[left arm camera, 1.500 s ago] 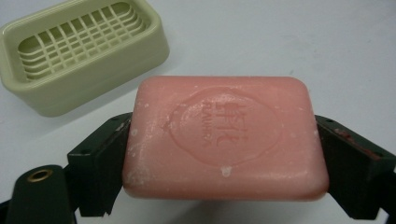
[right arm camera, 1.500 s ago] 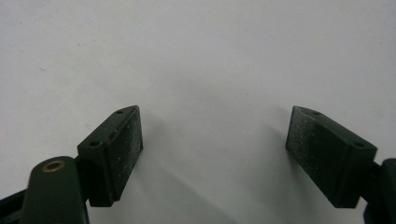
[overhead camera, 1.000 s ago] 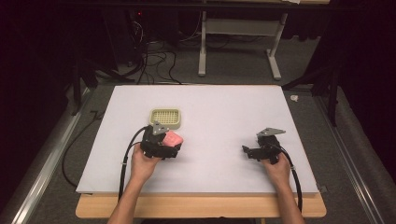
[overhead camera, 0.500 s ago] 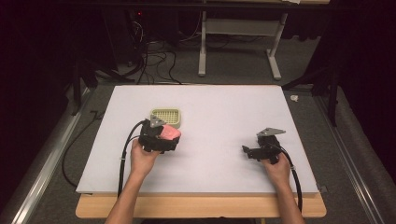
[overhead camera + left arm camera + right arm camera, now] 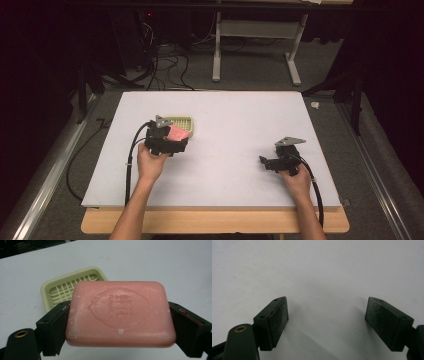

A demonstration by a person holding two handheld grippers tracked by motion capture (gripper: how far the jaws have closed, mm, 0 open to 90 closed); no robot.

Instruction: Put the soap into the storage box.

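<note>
Desk (image 5: 230,120): a white board on a wooden top, seen from the high view; its near edge lies towards the person, its far edge towards the dark floor and table legs behind.

Person: two forearms come in over the near edge of the desk, one hand on each gripper.

Left gripper (image 5: 176,144): held in the left half of the desk, about midway between the near and far edges. Its claw is clamped on the soap, one black jaw pressed to each short end of the bar, as the left gripper view shows. A black cable loops from it back towards the near left corner.

Right gripper (image 5: 263,161): held in the right half of the desk, nearer the near edge than the left one, well apart from the soap and the dish. Its claw stands wide, with bare white board between the two black pads (image 5: 279,315) and nothing held.

Soap dish (image 5: 185,122): pale yellow-green, with a slotted grid floor, resting on the desk just beyond the left gripper, on the far side of it. In the left gripper view (image 5: 62,287) its near right part is hidden behind the soap.

Soap (image 5: 120,315): a pink rectangular bar with rounded corners and a stamped oval mark on its broad face, flecked with white. It is carried clear of the board, in front of the dish and partly overlapping it in the high view (image 5: 177,134).
</note>
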